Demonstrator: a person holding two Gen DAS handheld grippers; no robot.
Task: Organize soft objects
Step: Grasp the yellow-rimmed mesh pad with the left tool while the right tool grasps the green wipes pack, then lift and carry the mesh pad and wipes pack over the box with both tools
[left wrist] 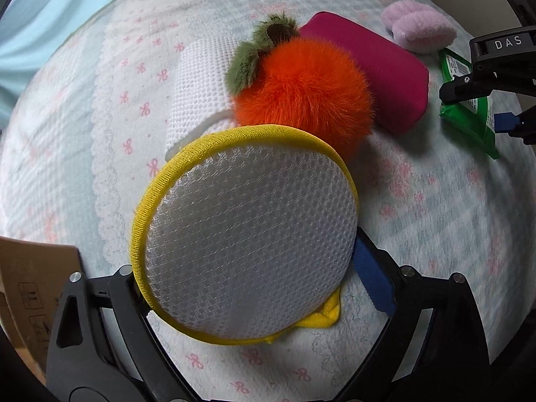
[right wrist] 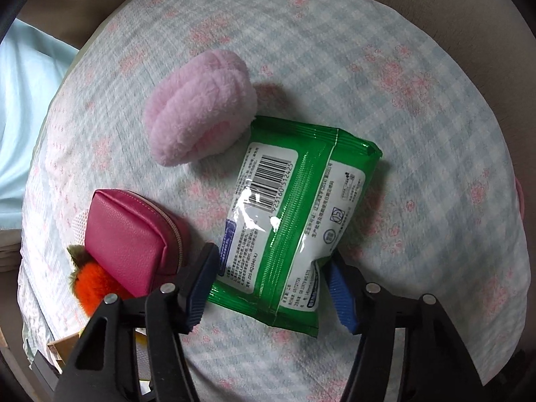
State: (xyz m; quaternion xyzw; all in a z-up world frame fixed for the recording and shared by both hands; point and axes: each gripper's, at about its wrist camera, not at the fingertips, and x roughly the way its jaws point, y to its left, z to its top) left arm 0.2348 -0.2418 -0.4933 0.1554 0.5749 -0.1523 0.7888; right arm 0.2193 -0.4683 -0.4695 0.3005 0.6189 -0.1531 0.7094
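Observation:
A round white mesh pad with a yellow rim [left wrist: 248, 244] stands tilted between the fingers of my left gripper [left wrist: 248, 261], which is shut on its edges. Just beyond it lie a fluffy orange plush fruit with green leaves [left wrist: 301, 90] and a magenta zip pouch [left wrist: 378, 70]. My right gripper [right wrist: 271, 258] is shut on the near end of a green pack of wipes [right wrist: 288, 207], lying label up. A pale pink fluffy roll [right wrist: 197, 117] rests against the pack's far corner. The right gripper [left wrist: 485, 107] also shows at the right edge of the left wrist view.
Everything lies on a bedspread with a pink bow print [left wrist: 435, 234]. A flat white mesh piece [left wrist: 197, 90] sits under the orange plush. A cardboard box [left wrist: 30, 288] stands at the bed's near left edge. Pale blue cloth [left wrist: 50, 10] hangs at the far left.

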